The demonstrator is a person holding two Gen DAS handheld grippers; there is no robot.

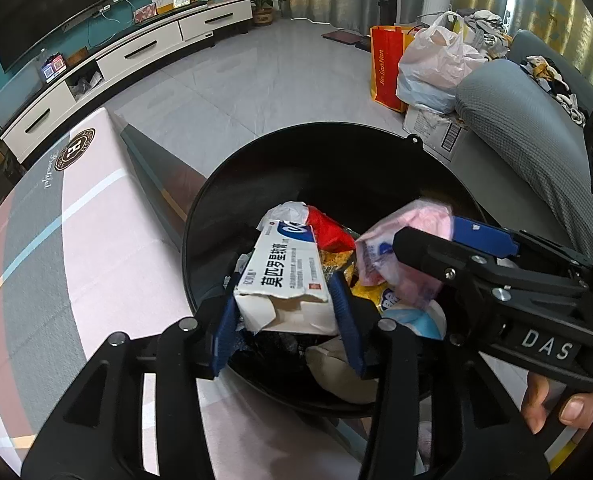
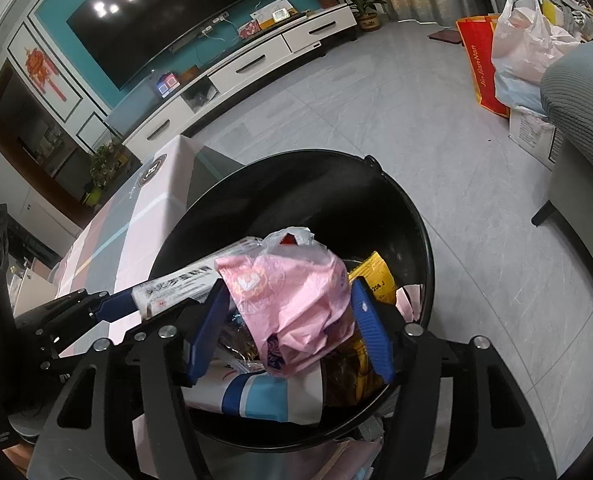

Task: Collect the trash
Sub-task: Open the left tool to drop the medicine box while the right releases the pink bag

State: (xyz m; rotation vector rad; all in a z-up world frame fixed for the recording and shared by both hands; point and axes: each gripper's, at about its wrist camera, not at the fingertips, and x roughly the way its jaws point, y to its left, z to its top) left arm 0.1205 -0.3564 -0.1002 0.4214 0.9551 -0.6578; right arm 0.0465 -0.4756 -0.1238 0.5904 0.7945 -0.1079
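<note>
Nearly complete: black bin [image 1: 256, 168] beside the tabletop's [image 1: 76, 240] edge already heaped with wrappers; medicine box [image 1: 284, 276] between left gripper's [image 1: 286, 320] slackening jaws, pink bag [image 2: 292, 304] loose within right gripper's [image 2: 292, 328] parted jaws, both over the bin.

Round black plastic bin [image 1: 216, 204]: glossy. White cardboard medicine box [image 1: 284, 280]: matt, torn end. Pink thin-film plastic bag [image 2: 292, 304]: crinkled, slightly shiny. Grey tiled floor [image 1: 256, 80]: polished.
</note>
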